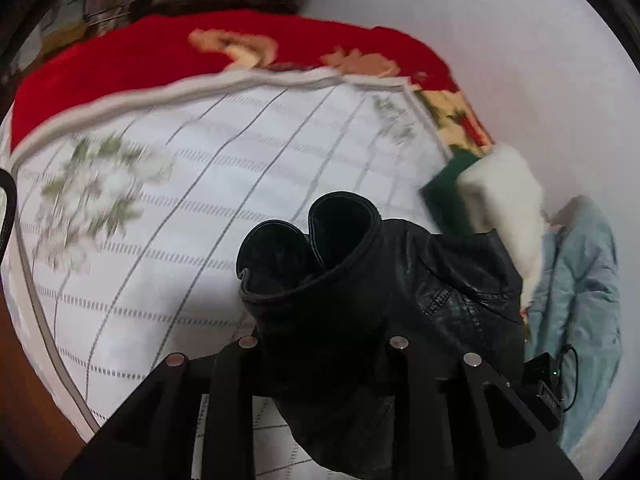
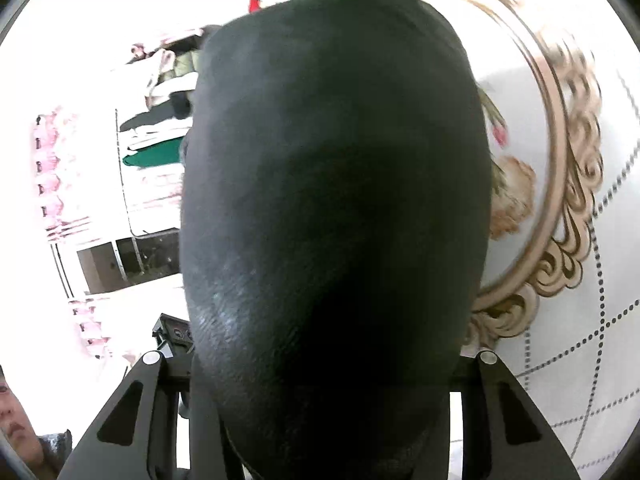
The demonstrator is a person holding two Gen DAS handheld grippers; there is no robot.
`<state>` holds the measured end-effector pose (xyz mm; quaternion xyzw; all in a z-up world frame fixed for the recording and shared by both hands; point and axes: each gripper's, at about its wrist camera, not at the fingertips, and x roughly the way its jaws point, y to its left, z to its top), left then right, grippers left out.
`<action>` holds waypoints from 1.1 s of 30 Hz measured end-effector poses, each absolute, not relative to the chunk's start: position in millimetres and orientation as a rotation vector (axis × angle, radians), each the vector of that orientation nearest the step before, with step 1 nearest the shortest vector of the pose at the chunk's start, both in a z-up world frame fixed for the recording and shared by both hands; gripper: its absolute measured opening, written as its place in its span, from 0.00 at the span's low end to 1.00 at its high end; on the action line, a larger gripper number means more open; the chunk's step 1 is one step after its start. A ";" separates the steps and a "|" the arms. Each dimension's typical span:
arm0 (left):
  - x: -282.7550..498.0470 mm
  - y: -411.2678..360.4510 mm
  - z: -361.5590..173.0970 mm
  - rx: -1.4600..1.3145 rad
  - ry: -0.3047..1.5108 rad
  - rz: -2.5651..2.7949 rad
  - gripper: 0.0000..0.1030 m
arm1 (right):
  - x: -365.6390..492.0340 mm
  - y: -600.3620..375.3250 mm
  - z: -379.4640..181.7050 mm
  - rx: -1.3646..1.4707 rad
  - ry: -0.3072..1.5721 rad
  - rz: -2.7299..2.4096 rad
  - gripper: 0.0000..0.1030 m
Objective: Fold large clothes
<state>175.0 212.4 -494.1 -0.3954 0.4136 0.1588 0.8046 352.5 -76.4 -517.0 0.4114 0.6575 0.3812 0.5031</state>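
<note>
A black leather jacket (image 1: pixel 360 300) hangs bunched in my left gripper (image 1: pixel 324 344), which is shut on it; two rolled folds stick up past the fingers above a white quilted bedspread (image 1: pixel 192 208). In the right wrist view the same black jacket (image 2: pixel 332 200) fills the middle of the frame, and my right gripper (image 2: pixel 320 360) is shut on it. Both grippers' fingertips are hidden by the leather.
A red flowered blanket (image 1: pixel 120 64) lies at the bed's far side. A green and white folded item (image 1: pixel 480 192) sits at the bed's right edge, with a light blue garment (image 1: pixel 580 280) beyond. Shelves of folded clothes (image 2: pixel 160 128) stand at left. A person's face (image 2: pixel 12 420) shows lower left.
</note>
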 end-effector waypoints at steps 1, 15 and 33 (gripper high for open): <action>183.3 214.7 -481.5 -0.836 0.883 0.319 0.23 | 357.5 -75.6 -504.2 1.004 1.572 0.924 0.45; 388.7 202.4 -339.8 -0.736 0.737 0.113 0.23 | 573.0 -140.3 -315.1 1.038 1.307 0.967 0.45; 585.9 157.6 -473.9 -0.626 0.902 0.084 0.37 | 860.7 -184.3 -425.9 0.970 1.469 0.928 0.53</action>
